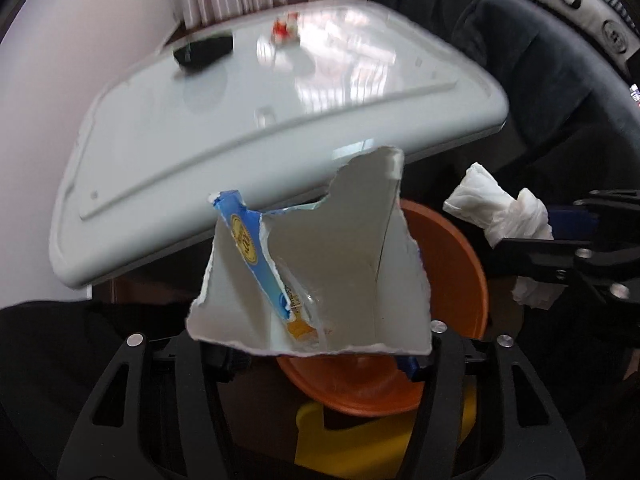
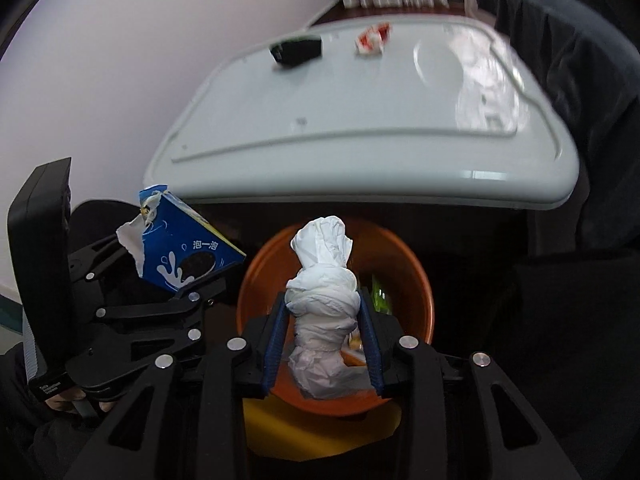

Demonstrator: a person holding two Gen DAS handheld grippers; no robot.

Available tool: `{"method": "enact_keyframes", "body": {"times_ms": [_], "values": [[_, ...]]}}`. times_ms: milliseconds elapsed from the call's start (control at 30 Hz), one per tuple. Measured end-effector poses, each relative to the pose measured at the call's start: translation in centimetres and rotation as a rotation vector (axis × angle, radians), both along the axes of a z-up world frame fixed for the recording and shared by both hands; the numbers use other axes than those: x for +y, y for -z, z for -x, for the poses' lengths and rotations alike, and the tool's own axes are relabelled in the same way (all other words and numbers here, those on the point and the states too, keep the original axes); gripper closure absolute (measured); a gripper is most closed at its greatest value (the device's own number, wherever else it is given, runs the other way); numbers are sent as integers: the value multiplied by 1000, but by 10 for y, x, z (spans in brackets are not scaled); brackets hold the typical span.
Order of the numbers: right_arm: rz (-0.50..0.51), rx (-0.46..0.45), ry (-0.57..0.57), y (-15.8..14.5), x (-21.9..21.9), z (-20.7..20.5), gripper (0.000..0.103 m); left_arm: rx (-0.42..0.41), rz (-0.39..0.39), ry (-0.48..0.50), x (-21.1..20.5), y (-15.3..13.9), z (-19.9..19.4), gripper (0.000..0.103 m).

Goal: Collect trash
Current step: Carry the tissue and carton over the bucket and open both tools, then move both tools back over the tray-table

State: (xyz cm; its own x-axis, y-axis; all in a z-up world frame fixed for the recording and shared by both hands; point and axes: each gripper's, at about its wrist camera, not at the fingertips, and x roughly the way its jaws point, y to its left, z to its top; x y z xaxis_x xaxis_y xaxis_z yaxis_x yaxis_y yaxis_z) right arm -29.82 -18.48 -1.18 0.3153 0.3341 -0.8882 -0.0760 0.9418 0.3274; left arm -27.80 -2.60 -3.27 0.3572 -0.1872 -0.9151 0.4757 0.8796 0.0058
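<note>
My left gripper is shut on a torn blue-and-white cookie box, held open-side up over an orange bin. The box also shows in the right wrist view, left of the bin. My right gripper is shut on a twisted white tissue wad, held above the orange bin. The wad also shows in the left wrist view, to the right. The bin holds some green and yellow scraps. A red-and-white wrapper and a black object lie on the far side of the white table.
The white table stands just beyond the bin. A yellow object sits under the bin's near side. Dark fabric drapes along the right. A pale wall is on the left, and a curtain hangs behind the table.
</note>
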Motion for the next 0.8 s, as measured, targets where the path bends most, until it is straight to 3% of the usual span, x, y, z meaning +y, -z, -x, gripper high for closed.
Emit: {"method": "enact_keyframes", "body": {"times_ms": [67, 200, 400, 533, 633, 800], "values": [[-3, 11, 9, 4, -2, -1, 56, 53, -14, -17, 2, 11, -4, 37], [-11, 12, 24, 4, -7, -3, 56, 103, -16, -39, 8, 19, -9, 36], [-11, -13, 48, -7, -17, -21, 56, 102, 6, -34, 12, 15, -12, 36], [9, -52, 49, -20, -20, -49, 56, 57, 55, -53, 18, -3, -33, 36], [42, -104, 47, -33, -19, -82, 56, -6, 81, -93, 23, -19, -61, 29], [51, -152, 83, -33, -28, -172, 54, -88, 112, -177, 26, -36, -130, 26]]}}
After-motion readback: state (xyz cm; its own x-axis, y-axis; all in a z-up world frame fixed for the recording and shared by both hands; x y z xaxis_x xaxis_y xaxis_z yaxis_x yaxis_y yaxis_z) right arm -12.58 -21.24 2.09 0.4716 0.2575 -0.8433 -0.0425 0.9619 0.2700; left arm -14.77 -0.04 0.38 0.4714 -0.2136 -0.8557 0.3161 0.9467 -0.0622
